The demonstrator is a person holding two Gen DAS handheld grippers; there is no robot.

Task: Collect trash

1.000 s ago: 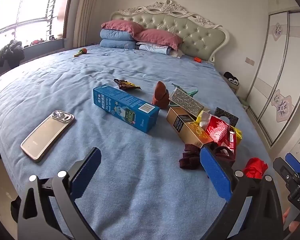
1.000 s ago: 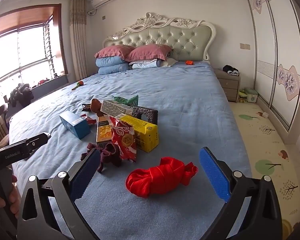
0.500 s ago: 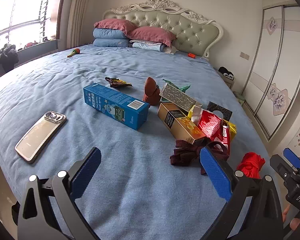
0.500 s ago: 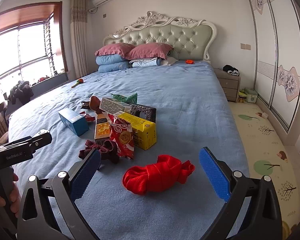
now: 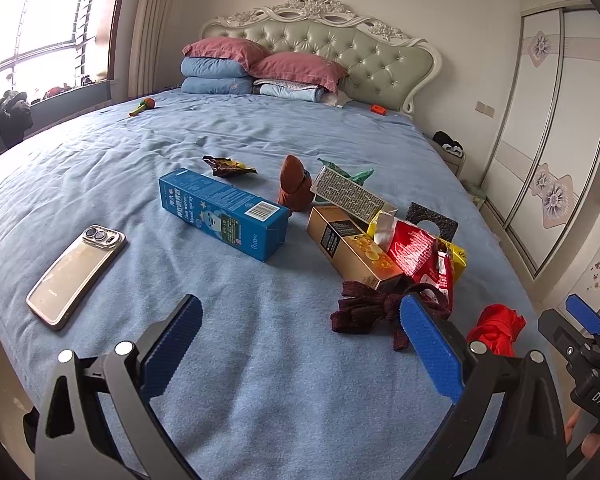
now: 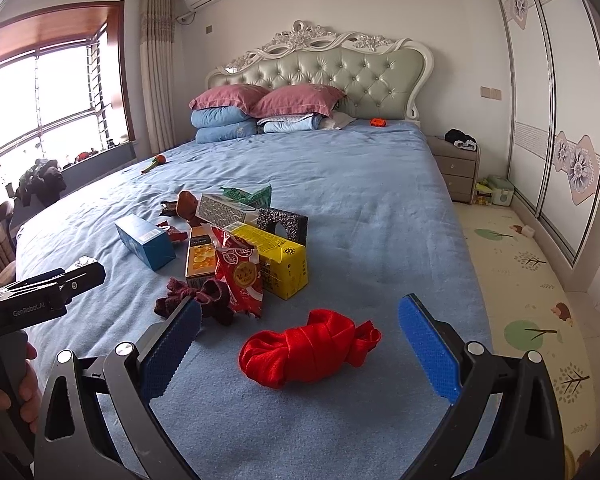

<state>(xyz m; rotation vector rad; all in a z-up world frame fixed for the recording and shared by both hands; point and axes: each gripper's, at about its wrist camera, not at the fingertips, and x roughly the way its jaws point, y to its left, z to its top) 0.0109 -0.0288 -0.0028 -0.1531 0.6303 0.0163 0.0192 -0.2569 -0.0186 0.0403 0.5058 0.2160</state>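
1. Left hand-held gripper (image 5: 300, 344): jaws spread wide, nothing between them, hovering over bare blue bed (image 5: 228, 360) near the foot end.
2. Right hand-held gripper (image 6: 300, 344): jaws also wide apart, empty, hanging just short of a red cloth bundle (image 6: 308, 346), not touching it.
3. Landmark = blue box (image 5: 224, 210), lying flat mid-bed.
4. Phone (image 5: 76, 274): left of blue box, face down, well apart from it.
5. Dark wrapper (image 5: 228, 166): just beyond blue box, toward headboard.
6. Brown sock (image 5: 294, 184): beyond the box's right end, near it.
7. Trash pile right of blue box: gold box (image 5: 352, 250), grey printed box (image 5: 352, 194) resting tilted on its far end, green wrapper (image 5: 356, 176) behind that, red snack bag (image 5: 418, 256) on top, yellow box (image 6: 276, 258) under/behind the bag, black foam piece (image 5: 432, 220) at the far side.
8. Maroon cloth (image 5: 372, 310): nearer than pile, touching gold box's near end, close to left gripper's right finger.
9. Red bundle: furthest right of blue box, near bed edge, apart from pile.
10. Pillows (image 6: 268, 100) stacked at headboard; small toy (image 5: 142, 106) & orange item (image 6: 378, 121) far beyond blue box.
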